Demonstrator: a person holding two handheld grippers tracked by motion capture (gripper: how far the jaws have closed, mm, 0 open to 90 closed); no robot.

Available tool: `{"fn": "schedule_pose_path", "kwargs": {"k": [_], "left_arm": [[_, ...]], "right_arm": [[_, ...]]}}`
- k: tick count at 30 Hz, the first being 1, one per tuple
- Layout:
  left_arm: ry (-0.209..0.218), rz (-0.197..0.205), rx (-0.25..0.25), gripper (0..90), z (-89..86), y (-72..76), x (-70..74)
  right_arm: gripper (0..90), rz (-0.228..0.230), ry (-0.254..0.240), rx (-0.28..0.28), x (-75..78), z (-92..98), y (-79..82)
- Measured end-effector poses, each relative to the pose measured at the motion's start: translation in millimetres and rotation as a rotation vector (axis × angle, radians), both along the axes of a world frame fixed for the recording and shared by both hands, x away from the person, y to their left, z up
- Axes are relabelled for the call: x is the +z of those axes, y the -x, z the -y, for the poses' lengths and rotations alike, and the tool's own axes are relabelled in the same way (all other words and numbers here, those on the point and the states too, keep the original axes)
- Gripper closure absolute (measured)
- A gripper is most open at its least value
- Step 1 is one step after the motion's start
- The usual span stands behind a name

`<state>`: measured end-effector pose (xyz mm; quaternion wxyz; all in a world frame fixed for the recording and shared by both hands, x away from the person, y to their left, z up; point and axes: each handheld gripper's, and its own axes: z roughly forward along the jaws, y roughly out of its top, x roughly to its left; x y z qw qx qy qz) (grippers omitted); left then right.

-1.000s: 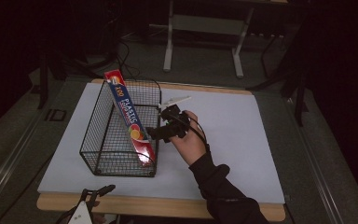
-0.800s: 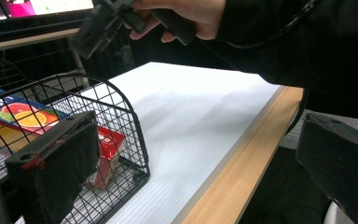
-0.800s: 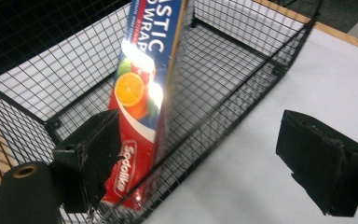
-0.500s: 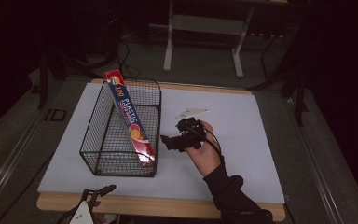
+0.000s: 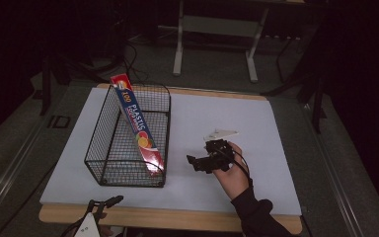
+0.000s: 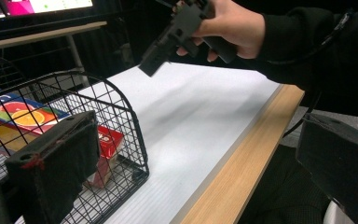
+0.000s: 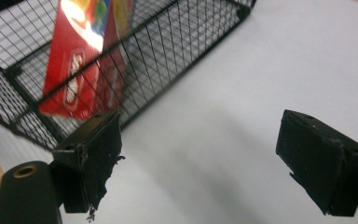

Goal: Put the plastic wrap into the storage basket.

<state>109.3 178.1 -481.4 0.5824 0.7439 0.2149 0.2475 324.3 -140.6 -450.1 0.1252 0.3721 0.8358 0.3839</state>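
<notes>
Two grippers in play, both with jaws spread and nothing between the pads. Right gripper (image 5: 197, 162) is in my right hand (image 5: 231, 170) over the white table (image 5: 256, 128), just right of the wire basket (image 5: 109, 129), jaws pointing at the basket's near right corner; no contact with it. In the right gripper view my jaws frame bare table, with that corner and the lower end of the box behind the mesh. Plastic wrap box (image 5: 137, 123) stands inside the basket, leaning along its right wall, bottom end at the near right corner, top end poking over the far rim. Box print is only partly readable: mesh cuts across it, and glare washes out the upper part in the right gripper view. Left gripper (image 5: 101, 206) sits at the table's near edge, mostly cut off by the bottom of the high view. In its own view one jaw overlaps the basket, the other hangs off the wooden table edge; lower bodies are out of frame.
</notes>
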Motion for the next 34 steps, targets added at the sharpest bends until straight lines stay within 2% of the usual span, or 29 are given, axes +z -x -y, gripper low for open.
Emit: {"fn": "schedule_pose_path", "kwargs": {"k": [7,15,23,29,34], "left_arm": [[0.0,-0.002,-0.002,0.2,0.3,-0.4,-0.2],[-0.004,-0.005,-0.007,0.2,1.0,-0.4,-0.4],[-0.008,-0.005,-0.01,0.2,2.0,0.0,-0.8],[-0.014,-0.003,-0.017,0.2,2.2,0.4,-0.7],[-0.019,0.0,-0.023,0.2,2.8,0.7,-0.7]], "right_arm": [[13.9,-0.02,-0.001,-0.011,-12.8,21.5,10.2],[13.6,-0.001,0.011,-0.029,-20.8,42.2,23.4],[13.3,-0.021,0.013,-0.054,-30.5,62.0,35.1],[13.3,-0.003,0.03,-0.052,-39.5,69.2,41.9],[13.3,0.009,0.025,-0.048,-40.7,68.5,41.6]]}}
